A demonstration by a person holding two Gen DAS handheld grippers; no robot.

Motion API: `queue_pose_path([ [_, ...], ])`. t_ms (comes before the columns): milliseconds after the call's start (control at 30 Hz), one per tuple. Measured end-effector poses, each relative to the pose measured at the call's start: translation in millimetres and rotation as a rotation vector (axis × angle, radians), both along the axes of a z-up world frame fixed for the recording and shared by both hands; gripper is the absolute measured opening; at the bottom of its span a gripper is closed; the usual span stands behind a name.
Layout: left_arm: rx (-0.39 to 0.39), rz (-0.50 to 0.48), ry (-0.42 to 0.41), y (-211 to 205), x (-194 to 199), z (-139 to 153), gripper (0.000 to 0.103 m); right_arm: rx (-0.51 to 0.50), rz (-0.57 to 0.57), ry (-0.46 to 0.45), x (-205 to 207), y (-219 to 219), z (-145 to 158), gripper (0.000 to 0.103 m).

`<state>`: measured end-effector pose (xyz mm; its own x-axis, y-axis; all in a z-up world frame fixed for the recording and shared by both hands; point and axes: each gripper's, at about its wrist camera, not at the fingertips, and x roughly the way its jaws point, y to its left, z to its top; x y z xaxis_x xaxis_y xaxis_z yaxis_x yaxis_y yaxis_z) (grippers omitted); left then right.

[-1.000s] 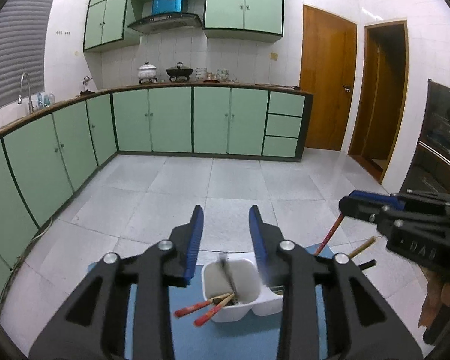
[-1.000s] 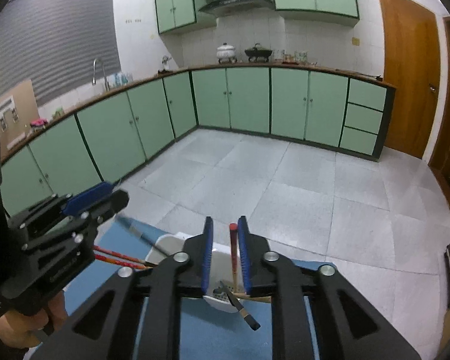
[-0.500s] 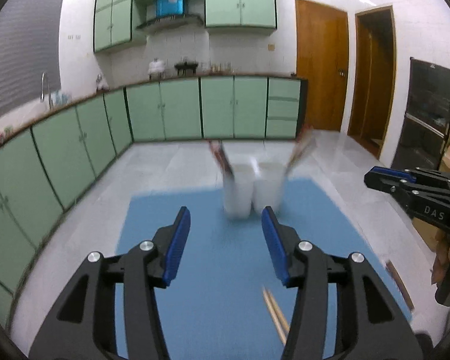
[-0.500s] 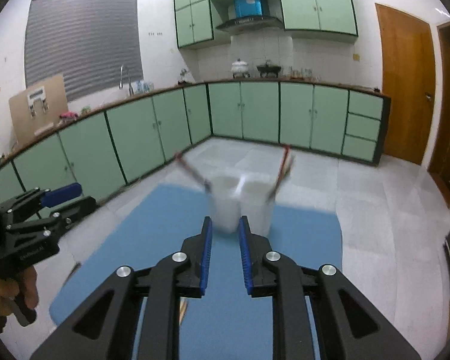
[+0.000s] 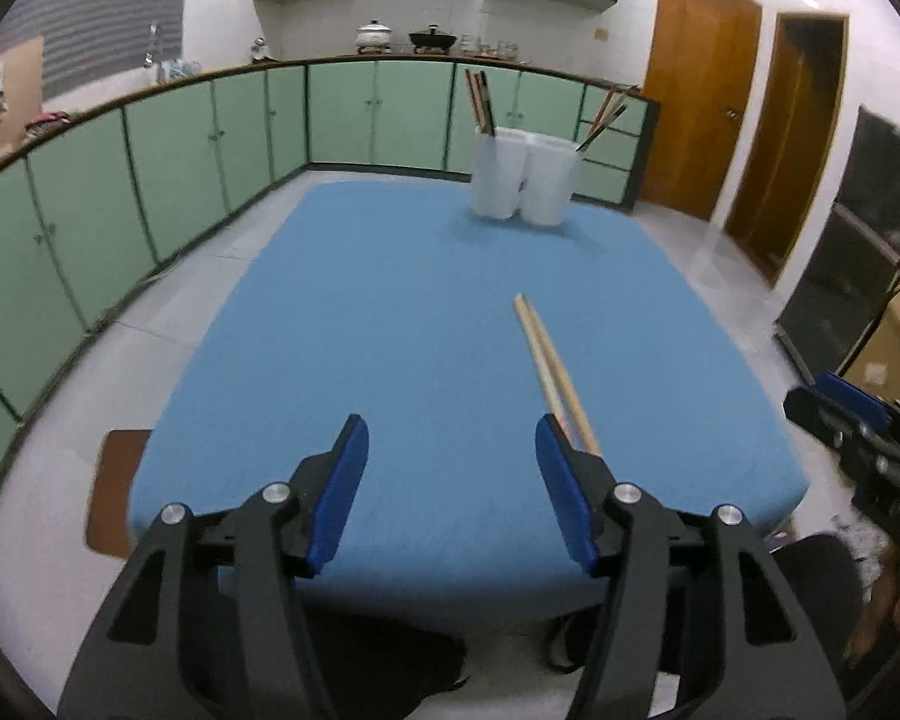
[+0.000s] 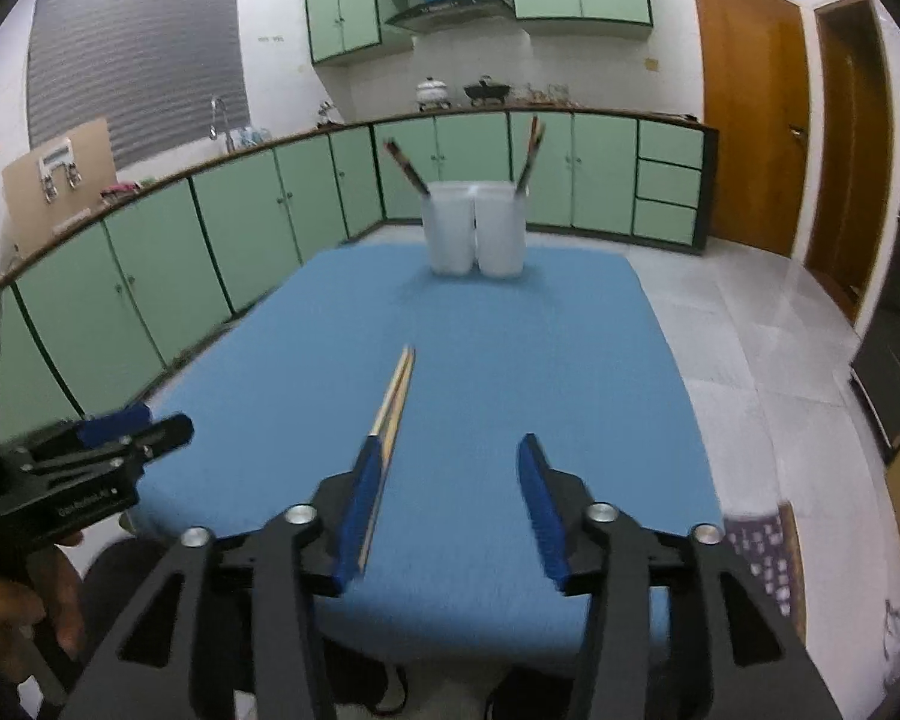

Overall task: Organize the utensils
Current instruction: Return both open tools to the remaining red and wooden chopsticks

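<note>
Left wrist: chopsticks (image 5: 549,363) lie beside right gripper finger (image 5: 564,495).

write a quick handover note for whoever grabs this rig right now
Left gripper: open, empty, jaws just been opening.
Right gripper: open, empty, jaws just been opening.
White holder stands at the far end of the blue mat, with chopsticks in both cups.
Left to do: one pale chopstick pair lies loose mid-mat; it likely goes in the holder.

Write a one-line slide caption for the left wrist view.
Open left gripper above blue mat; pale chopsticks lie ahead, white holder at far edge.
</note>
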<state>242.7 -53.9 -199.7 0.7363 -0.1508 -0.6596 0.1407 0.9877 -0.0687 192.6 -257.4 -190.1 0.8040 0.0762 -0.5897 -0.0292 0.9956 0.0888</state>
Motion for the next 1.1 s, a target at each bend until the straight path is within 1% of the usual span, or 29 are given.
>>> queue_pose_path([
  [33,-0.006,0.003,0.009,-1,-3,-2,0.064,0.001,-0.011,0.01,-4,3,-6,0.061],
  [67,-0.005,-0.001,0.019,-2,-5,-5,0.064,0.002,-0.019,0.027,-8,7,-14,0.063],
  [133,0.034,-0.012,0.027,-7,-14,-14,0.064,-0.014,-0.034,0.03,-12,11,-23,0.063],
  [167,0.04,-0.016,0.027,-8,-18,-18,0.064,-0.026,-0.051,0.03,-14,12,-28,0.063],
  [233,0.052,-0.019,0.021,-12,-24,-24,0.065,-0.017,-0.058,0.031,-15,13,-37,0.062],
  [300,0.082,-0.005,0.001,-13,-30,-29,0.065,-0.023,-0.073,0.02,-18,16,-46,0.06],
  [400,0.082,0.01,0.005,-8,-35,-33,0.065,-0.023,-0.082,0.01,-22,20,-57,0.057],
  [467,0.086,0.027,0.005,-6,-35,-33,0.065,-0.021,-0.077,0.009,-20,24,-62,0.053],
  [567,0.073,0.049,0.015,0,-32,-36,0.065,-0.041,-0.054,0.002,-18,33,-69,0.049],
  [767,0.054,0.061,0.028,4,-28,-42,0.065,-0.057,-0.033,-0.029,-12,48,-77,0.044],
  [800,0.052,0.065,0.028,5,-27,-43,0.065,-0.055,-0.031,-0.03,-10,51,-78,0.043],
  [867,0.05,0.067,0.026,7,-25,-42,0.065,-0.052,-0.022,-0.03,-6,55,-82,0.037],
  [967,0.047,0.078,0.023,11,-25,-43,0.065,-0.053,-0.007,-0.02,1,61,-87,0.031],
  [1100,0.045,0.092,0.025,19,-22,-43,0.065,-0.052,0.004,-0.009,9,67,-95,0.029],
])
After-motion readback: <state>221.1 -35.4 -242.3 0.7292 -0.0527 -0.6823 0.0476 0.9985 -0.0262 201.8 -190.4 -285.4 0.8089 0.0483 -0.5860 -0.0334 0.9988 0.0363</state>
